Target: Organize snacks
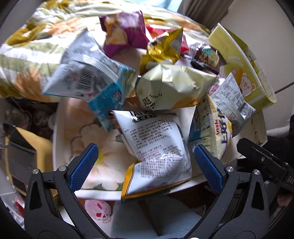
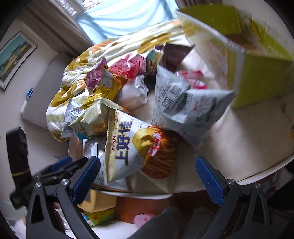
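Soft daylight from curtained window [image 2: 126, 16]; motion blur smears both views; heavy fisheye bending, dark vignette corners.

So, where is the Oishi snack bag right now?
In the right wrist view the Oishi bag lies at the table's near edge, between the open right gripper fingers, with the grey bag just beyond it.

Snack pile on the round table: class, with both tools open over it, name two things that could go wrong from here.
1. The white packet with black print overhangs the table rim; a nudge from the open left tool could tip it off.
2. The Oishi bag also reaches the near edge, with a grey bag leaning on it; if the open right tool pulls it, the grey bag may slide.
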### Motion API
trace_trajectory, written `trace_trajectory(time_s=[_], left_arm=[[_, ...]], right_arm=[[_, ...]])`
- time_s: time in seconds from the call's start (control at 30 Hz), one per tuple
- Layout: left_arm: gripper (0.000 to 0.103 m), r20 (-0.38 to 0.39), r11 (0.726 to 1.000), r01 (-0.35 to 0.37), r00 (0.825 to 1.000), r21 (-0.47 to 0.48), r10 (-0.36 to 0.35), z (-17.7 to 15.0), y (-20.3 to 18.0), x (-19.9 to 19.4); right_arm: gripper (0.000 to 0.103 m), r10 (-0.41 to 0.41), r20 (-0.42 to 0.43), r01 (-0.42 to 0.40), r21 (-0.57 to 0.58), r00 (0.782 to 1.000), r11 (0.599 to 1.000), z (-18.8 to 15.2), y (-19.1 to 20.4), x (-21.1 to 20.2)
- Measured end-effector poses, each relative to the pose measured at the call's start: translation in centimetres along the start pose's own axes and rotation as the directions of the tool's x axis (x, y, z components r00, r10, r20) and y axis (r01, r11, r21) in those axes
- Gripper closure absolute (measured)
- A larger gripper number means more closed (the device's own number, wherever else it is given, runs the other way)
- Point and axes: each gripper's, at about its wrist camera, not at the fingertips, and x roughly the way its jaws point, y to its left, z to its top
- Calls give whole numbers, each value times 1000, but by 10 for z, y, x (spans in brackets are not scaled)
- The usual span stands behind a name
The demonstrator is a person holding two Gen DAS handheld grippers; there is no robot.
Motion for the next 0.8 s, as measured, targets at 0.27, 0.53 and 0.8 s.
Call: trace_trajectory(time_s=[0.27, 0.53, 0.8], left_arm=[[8, -74, 997, 48, 996, 60, -43, 2, -9, 35], [28, -116, 993, 100, 989, 56, -93, -3, -7, 51], [38, -107, 991, 88, 991, 98, -77, -14, -7, 42]], right_arm=[[0, 15, -34, -12, 102, 999, 995, 7, 0, 28], [0, 60, -54, -52, 134, 997, 990, 8, -4, 45], [0, 148, -49, -136, 197, 988, 971, 15, -8, 63]])
